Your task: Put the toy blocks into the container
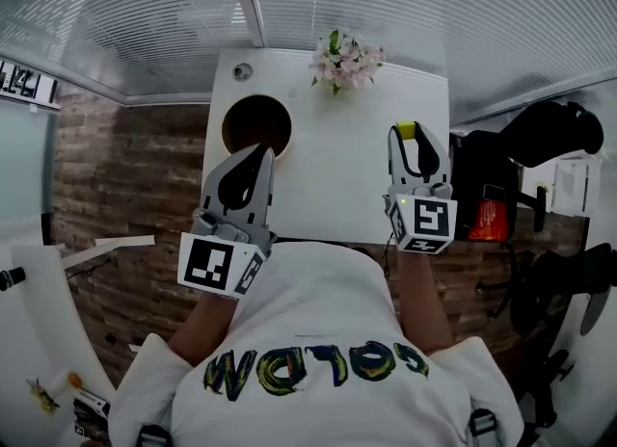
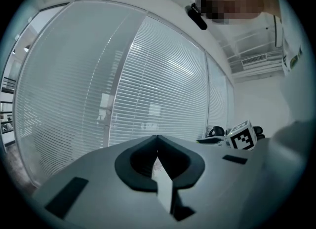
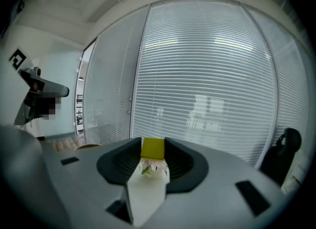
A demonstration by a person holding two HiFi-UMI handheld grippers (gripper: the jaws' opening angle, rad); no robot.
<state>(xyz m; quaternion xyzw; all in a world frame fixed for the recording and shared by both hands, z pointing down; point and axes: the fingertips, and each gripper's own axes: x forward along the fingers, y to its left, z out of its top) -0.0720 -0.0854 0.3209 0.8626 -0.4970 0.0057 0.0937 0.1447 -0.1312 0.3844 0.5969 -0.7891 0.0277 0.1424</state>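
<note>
Right gripper (image 1: 408,137) clamps small yellow toy block (image 3: 152,148). Round brown container (image 1: 253,113) lies to its left, just beyond left gripper (image 1: 264,150), whose jaws are together and empty.

Yellow toy block (image 1: 406,130): small, flat-faced, pinched between the jaw tips of the right gripper (image 1: 415,141), right of centre in the head view. Round container (image 1: 256,125): brown inside, upright on the white table (image 1: 337,170), upper centre-left, well apart from the block.
</note>
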